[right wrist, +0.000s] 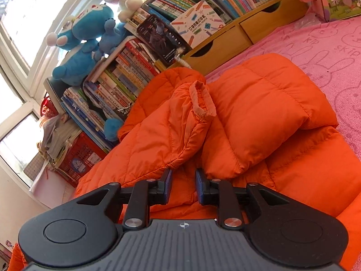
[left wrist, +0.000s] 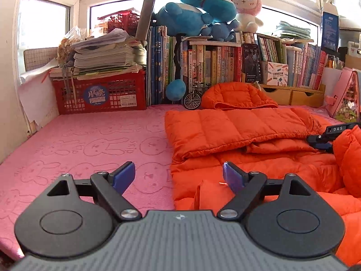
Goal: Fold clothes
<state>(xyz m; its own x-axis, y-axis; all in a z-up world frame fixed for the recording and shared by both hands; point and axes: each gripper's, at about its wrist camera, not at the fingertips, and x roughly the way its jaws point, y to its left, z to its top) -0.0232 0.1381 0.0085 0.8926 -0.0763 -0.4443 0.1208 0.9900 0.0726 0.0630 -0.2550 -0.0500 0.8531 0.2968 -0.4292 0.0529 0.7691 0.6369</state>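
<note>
From my left wrist view, my left hand-held gripper (left wrist: pixel 179 176) gapes wide and empty over the near edge of the orange puffer jacket (left wrist: pixel 237 131) on the pink mat (left wrist: pixel 90 146); from my right, my right hand-held gripper (right wrist: pixel 183 186) hovers narrow, empty, above the jacket's folded sleeve (right wrist: pixel 180 124)

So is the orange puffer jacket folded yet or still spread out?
Partly folded. The orange puffer jacket has one side flapped over its middle and a sleeve laid across, but the hood lies flat.

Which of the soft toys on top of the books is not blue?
The rabbit toy, white with a pink hood, sitting at the right end on the books. The other toys beside it are blue.
</note>
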